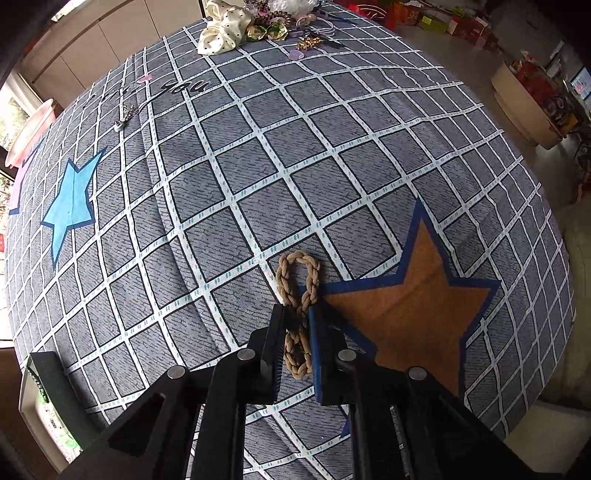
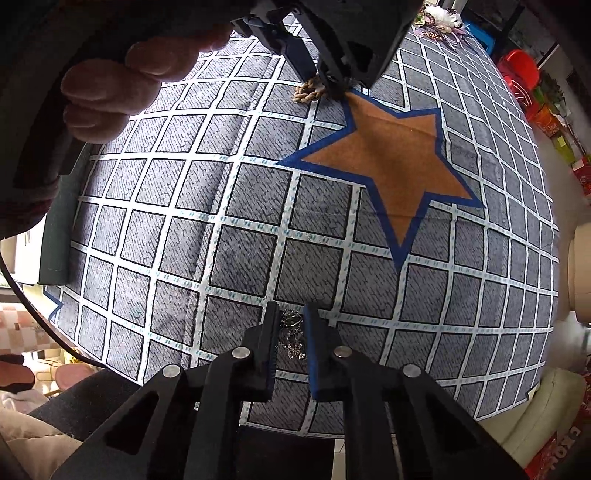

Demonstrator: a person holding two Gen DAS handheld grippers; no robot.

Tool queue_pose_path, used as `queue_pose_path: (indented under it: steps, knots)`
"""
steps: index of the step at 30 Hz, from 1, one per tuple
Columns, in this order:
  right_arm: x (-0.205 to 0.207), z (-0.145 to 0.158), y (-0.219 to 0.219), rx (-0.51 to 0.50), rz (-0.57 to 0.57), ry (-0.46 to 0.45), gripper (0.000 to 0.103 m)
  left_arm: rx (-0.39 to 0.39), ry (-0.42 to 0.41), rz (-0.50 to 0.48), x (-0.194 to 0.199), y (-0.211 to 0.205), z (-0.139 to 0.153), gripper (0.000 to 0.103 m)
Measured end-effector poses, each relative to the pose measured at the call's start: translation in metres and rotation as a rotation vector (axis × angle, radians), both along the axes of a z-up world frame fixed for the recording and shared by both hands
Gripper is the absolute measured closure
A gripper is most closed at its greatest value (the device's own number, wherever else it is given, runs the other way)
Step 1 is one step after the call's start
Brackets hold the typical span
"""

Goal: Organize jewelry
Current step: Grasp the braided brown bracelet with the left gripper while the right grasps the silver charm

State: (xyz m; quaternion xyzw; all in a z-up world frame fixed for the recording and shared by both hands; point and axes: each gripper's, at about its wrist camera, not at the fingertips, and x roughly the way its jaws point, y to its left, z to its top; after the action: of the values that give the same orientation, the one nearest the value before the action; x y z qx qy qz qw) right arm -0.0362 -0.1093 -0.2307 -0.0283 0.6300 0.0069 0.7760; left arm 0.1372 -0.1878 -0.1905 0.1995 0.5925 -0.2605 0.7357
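**On the checked cloth: both hand-held grippers pinched onto jewelry**

On the grey checked cloth [image 1: 236, 173], beside the orange star [image 1: 413, 306], lies a tan braided rope bracelet [image 1: 299, 280], pulled into a long loop. Left hand-held gripper [image 1: 297, 325] points almost straight down, jaws nearly together, pinching the braid at mid-length; one loop end sticks out past the fingertips, the other sits back between the fingers.

Handling, my read: braid is soft, light and grippy, no slip risk. It will flop and dangle from wherever it's held. The mid-length pinch is fine, both ends hang evenly.

Right hand-held gripper [image 2: 290, 325] is also nearly shut, closed on a small silver chain piece [image 2: 293, 338] with a ring at the tip end, lying on the cloth below the star. Likely thin, slippery and tangle-prone, so best taken at the bunched part, not a single strand. Can't tell how much of the chain is actually trapped between the pads.

The two pieces lie well apart. More jewelry and hair ties sit in a pile [image 1: 266, 22] at the far edge of the cloth. A dark-green box [image 1: 40, 384] is at the near left edge, possibly the destination; not confirmed.

Risk: chain snagging the cloth weave on lift.
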Motion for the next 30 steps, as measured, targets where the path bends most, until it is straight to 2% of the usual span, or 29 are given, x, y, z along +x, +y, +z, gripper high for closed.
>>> queue_pose_path:
  steps: [7, 17, 24, 30]
  knots:
    - [0.009, 0.016, -0.033, 0.087, -0.098, 0.004, 0.089, -0.041, 0.013, 0.064, 0.007, 0.034, 0.022, 0.083]
    - [0.033, 0.045, -0.078, 0.174, -0.182, -0.004, 0.089, -0.069, 0.008, 0.144, -0.013, 0.101, 0.037, 0.083]
    - [0.057, 0.076, -0.086, 0.172, -0.151, -0.032, 0.089, -0.079, 0.0, 0.205, -0.031, 0.138, 0.052, 0.083]
    - [0.061, 0.1, -0.065, 0.187, -0.114, -0.043, 0.089, -0.087, -0.003, 0.263, -0.042, 0.168, 0.06, 0.083]
